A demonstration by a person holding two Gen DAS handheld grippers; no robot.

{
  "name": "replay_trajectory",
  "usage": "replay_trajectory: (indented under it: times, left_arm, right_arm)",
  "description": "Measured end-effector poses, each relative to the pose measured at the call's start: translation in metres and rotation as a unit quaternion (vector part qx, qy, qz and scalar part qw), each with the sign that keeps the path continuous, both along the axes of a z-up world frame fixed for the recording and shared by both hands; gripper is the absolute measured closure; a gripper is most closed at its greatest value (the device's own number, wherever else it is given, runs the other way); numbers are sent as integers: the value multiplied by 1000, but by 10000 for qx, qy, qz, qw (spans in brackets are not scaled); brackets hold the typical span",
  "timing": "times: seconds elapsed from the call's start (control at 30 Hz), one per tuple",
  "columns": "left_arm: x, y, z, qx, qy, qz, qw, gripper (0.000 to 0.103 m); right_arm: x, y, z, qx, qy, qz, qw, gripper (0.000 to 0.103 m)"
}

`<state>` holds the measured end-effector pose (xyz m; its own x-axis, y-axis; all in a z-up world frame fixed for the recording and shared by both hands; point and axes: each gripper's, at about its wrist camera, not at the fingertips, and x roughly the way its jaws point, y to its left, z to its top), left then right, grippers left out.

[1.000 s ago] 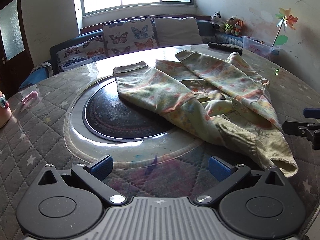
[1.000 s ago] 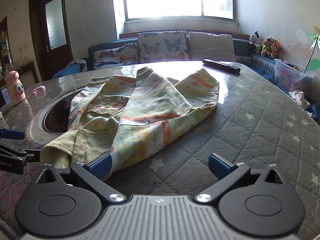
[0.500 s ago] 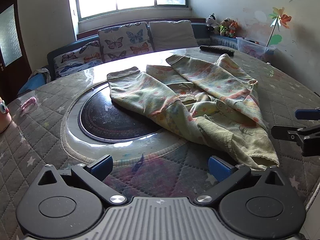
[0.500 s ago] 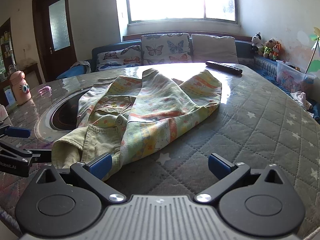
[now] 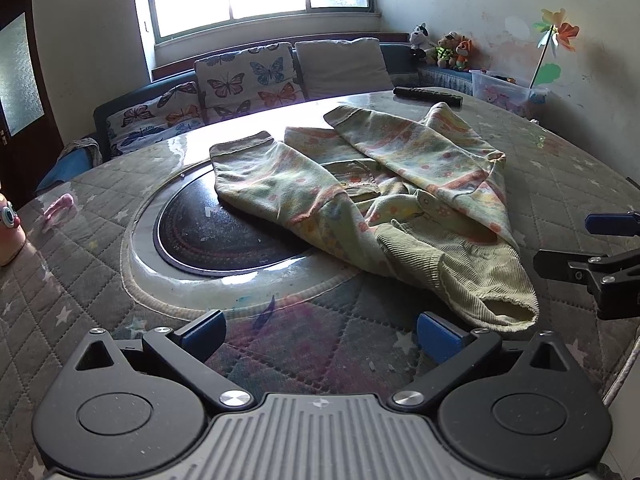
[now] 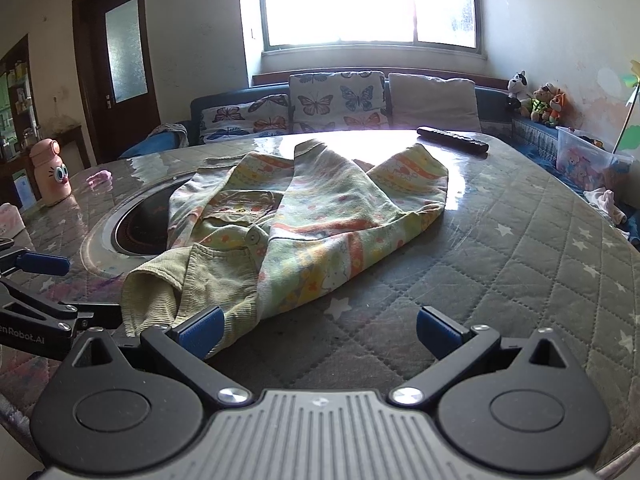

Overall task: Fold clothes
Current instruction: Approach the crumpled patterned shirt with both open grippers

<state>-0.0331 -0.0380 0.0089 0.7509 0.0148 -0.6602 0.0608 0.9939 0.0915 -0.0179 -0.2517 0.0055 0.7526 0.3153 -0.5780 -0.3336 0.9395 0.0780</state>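
Note:
A small yellow-green patterned garment [image 5: 372, 196] [image 6: 304, 224] lies crumpled on the round quilted table [image 5: 80, 280], its ribbed corduroy end [image 5: 480, 280] nearest me and a sleeve over the dark round inset [image 5: 224, 232]. My left gripper [image 5: 320, 334] hovers open near the table's front edge, short of the cloth, with nothing between its fingers. My right gripper [image 6: 318, 330] is open too; its left fingertip [image 6: 200, 330] sits at the garment's near edge. Each gripper shows at the side of the other's view.
A black remote [image 5: 427, 95] [image 6: 452, 140] lies at the table's far side. A pink bottle [image 6: 50, 172] and a small pink item [image 6: 100, 177] stand at the left. Beyond are a sofa with butterfly cushions [image 6: 336, 100], plush toys [image 6: 536, 98] and a plastic box [image 6: 588, 162].
Both grippers have drawn back and risen a little from the garment, which now sits farther away in both views. The garment has not moved.

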Motion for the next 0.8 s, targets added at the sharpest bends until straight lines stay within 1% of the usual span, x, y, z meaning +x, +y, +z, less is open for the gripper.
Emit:
replay_trajectory:
  times: [0.37, 0.8]
  left_arm:
    - [-3, -8, -2, 59, 144, 66, 9999, 0]
    - [-11, -11, -3, 63, 190, 76, 9998, 0]
  right_arm:
    - [1, 1, -3, 16, 9, 118, 9999, 0]
    - [-12, 2, 1, -34, -49, 141, 9999, 0]
